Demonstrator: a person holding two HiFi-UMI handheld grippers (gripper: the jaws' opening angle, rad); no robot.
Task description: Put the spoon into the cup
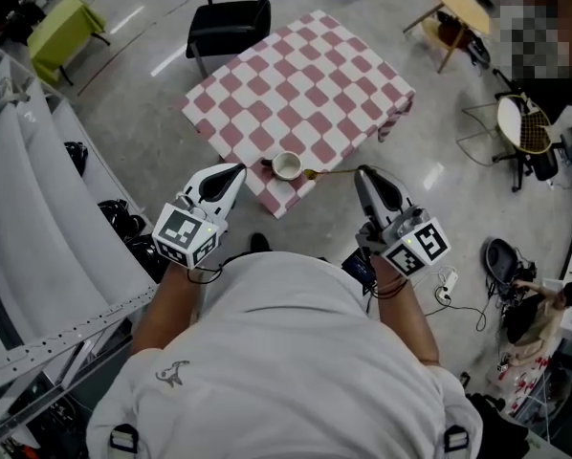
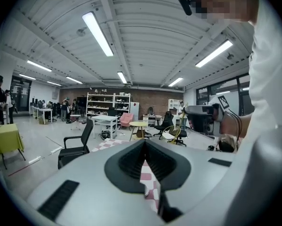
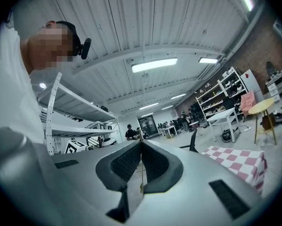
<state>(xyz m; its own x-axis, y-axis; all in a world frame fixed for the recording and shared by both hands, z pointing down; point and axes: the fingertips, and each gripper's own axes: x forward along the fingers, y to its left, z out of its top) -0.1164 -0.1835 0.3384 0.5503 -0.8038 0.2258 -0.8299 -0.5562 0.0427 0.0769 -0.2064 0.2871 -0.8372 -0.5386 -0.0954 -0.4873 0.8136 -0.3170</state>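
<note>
1. Spoon (image 1: 330, 172): handle end hidden under right gripper (image 1: 361, 172) tip; in right gripper view just a thin gold sliver betw. closed jaws.
2. Cup (image 1: 286, 165): inside too small to tell.
3. Left gripper (image 2: 145, 141) body hides most of table (image 2: 149, 179) in its own view.
4. Chair (image 1: 231, 17): back cut off at top edge.

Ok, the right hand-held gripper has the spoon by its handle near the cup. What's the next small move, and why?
Probably ease the right hand-held gripper a little toward the cup, so the bowl of the spoon comes over the opening. Its jaws are closed on the thin handle, and the bowl end sits just beside the cup's rim, not yet inside.
</note>
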